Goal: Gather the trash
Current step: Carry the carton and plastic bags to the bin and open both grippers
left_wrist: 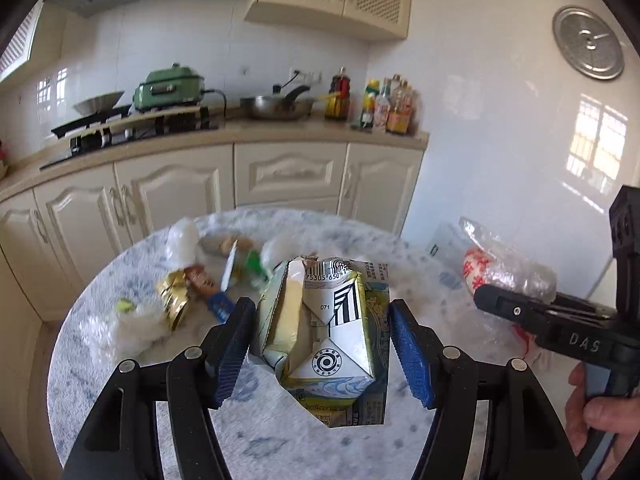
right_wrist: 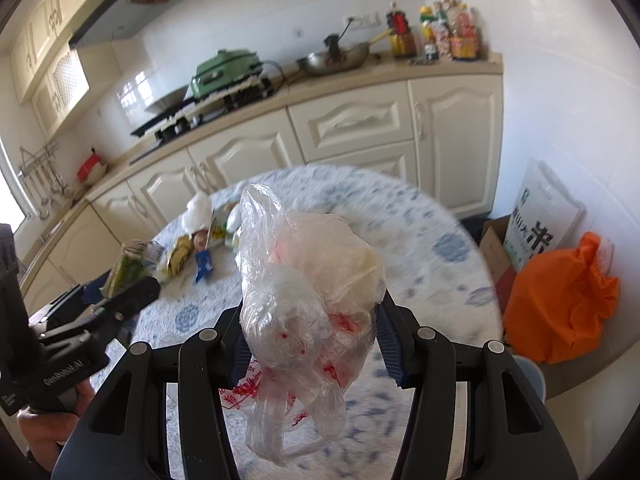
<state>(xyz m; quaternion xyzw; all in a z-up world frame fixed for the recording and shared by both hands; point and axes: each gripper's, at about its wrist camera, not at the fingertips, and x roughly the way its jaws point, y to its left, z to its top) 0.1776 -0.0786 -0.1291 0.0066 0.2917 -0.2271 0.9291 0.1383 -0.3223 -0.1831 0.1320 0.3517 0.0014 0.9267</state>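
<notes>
A crushed carton sits pinched between the blue pads of the left gripper, lifted above the round table. The right gripper clamps a crumpled clear bag with red print, also off the table. More wrappers lie on the table's far side, and an orange bag sits on the floor to the right

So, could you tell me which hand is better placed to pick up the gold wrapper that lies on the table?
Neither is free now: the left gripper holds a crushed carton, the right gripper a plastic bag. Once emptied, probably the left, since the gold wrapper lies on its side of the table.
</notes>
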